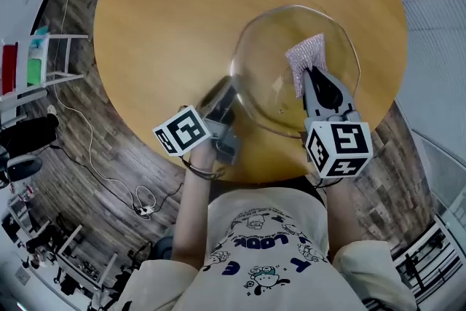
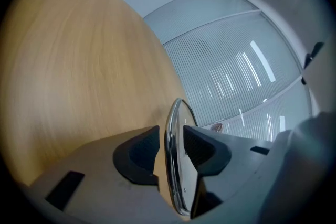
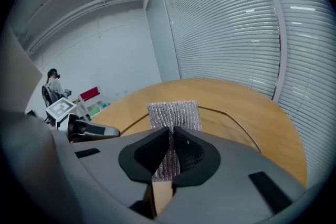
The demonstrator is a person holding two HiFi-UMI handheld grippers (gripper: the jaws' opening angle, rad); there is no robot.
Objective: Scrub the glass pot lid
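In the head view, the left gripper [image 1: 230,89] had its jaws on the near left rim of the glass pot lid [image 1: 266,58], which was held tilted over the round wooden table [image 1: 167,18]. The right gripper [image 1: 313,75] reached in over the lid's near right side, with a silvery scrubbing pad [image 1: 304,54] sticking out ahead of its jaw tips and lying against the glass. In the left gripper view, the left gripper [image 2: 170,136] was clenched on the lid [image 2: 175,178]. The chrome rim stood edge-on between the two dark pads and ran back past them toward the camera, the table [image 2: 73,60] lay beyond the left jaw and slatted blinds [image 2: 236,76] beyond the right jaw. In the right gripper view, the right gripper [image 3: 171,136] was clamped on the scrubbing pad [image 3: 173,112], whose mesh rose above and ahead of the closed jaws. The lid [image 3: 223,123] spread just past the jaw tips, and the left gripper [image 3: 107,131] showed well off to the left of them.
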